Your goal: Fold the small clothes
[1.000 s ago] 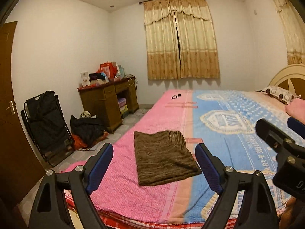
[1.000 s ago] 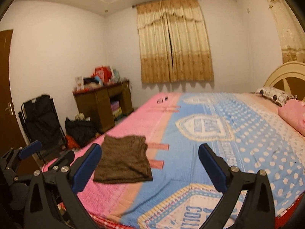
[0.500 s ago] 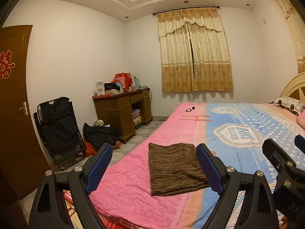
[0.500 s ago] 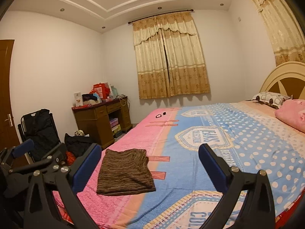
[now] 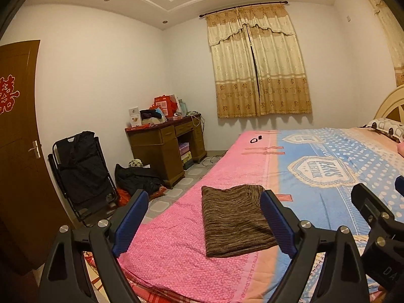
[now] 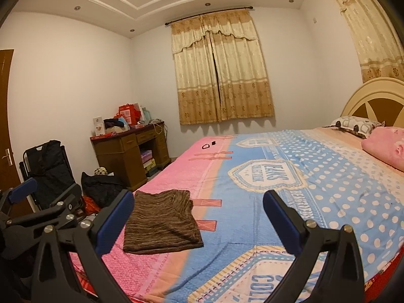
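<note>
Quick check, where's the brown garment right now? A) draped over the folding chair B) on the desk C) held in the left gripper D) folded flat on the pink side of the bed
D: the brown garment lies folded flat on the pink strip of the bedspread, with no gripper touching it.

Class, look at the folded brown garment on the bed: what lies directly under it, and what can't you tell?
The folded brown garment lies flat on the pink part of the bedspread, its right edge reaching the peach stripe. Whatever lies between its folds is covered.
</note>
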Demonstrator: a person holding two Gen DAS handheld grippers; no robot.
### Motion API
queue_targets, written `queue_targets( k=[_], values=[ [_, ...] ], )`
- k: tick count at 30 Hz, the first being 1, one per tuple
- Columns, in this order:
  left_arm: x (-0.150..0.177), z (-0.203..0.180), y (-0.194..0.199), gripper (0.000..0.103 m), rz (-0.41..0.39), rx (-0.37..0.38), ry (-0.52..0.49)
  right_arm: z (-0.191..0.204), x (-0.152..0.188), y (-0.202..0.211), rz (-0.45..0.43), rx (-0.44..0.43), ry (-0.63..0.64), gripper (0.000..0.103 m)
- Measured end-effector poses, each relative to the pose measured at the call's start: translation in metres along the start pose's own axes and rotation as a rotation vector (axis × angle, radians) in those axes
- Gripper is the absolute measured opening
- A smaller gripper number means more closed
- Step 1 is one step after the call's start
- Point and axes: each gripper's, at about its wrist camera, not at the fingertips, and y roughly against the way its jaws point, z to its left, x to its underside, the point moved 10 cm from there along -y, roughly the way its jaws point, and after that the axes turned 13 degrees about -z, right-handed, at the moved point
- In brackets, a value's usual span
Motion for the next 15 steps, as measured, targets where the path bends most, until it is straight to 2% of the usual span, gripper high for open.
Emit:
queue_targets(
  k=[15],
  values=[
    [0.0084,0.0044,-0.0057,0.091,0.037,0.011,0.029,-0.0002,0.0041,-0.0041,0.023,-0.004,-0.008,0.103]
  ],
)
